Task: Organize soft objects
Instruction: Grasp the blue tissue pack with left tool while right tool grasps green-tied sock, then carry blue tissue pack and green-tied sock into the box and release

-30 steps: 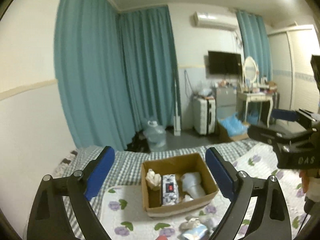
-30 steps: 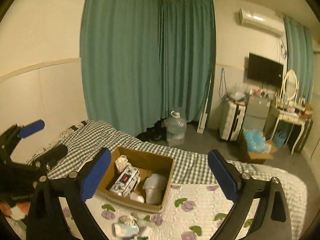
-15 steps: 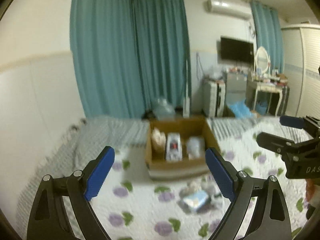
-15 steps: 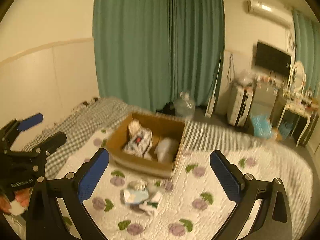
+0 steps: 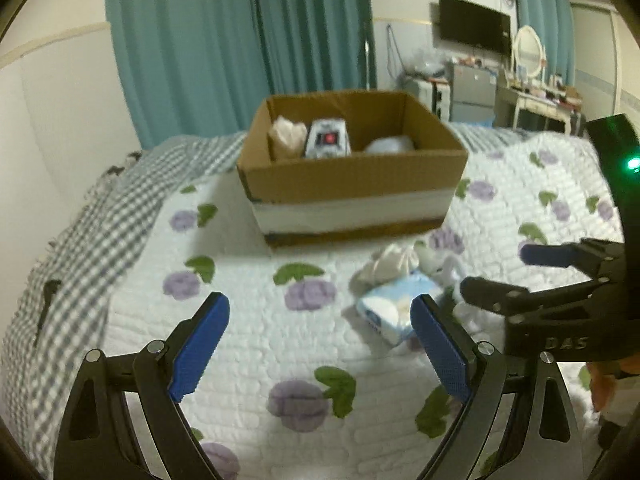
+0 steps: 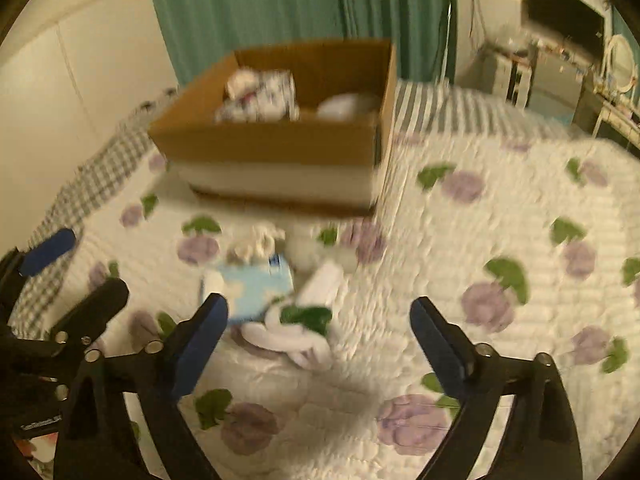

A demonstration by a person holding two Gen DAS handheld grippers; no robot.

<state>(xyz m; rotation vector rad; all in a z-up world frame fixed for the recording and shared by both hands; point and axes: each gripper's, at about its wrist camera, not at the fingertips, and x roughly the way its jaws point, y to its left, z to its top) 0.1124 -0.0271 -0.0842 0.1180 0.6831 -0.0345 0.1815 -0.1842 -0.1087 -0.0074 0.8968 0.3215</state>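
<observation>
An open brown corrugated cardboard box with a white band around its lower wall (image 5: 352, 184) is found standing on the white quilted bedspread printed with purple flowers and green leaves (image 5: 248, 320). Inside the box, three items are already stowed: a pale pink bundled cloth (image 5: 285, 136), a white printed packet with a red mark (image 5: 329, 139) beside it, and a white rounded soft item (image 5: 390, 145) toward the right end.

Just in front of the box, a loose cluster is left on the bedspread: a cream knotted cloth bundle (image 5: 386, 266), a light blue and white plastic-wrapped tissue pack (image 5: 400, 308) touching it, and further white soft pieces (image 6: 288, 340) lying just beside the pack; these are blurred and are not identified more closely.

The left gripper (image 5: 320, 350) is held above the bedspread with its blue-padded jaws spread wide and nothing between them. The right gripper (image 6: 318, 350) is likewise spread and empty, poised near the cluster.

The task is judged partly complete: about half the soft goods are boxed, and the cluster in front remains to be picked up and placed inside. No item is in hand at present.
</observation>
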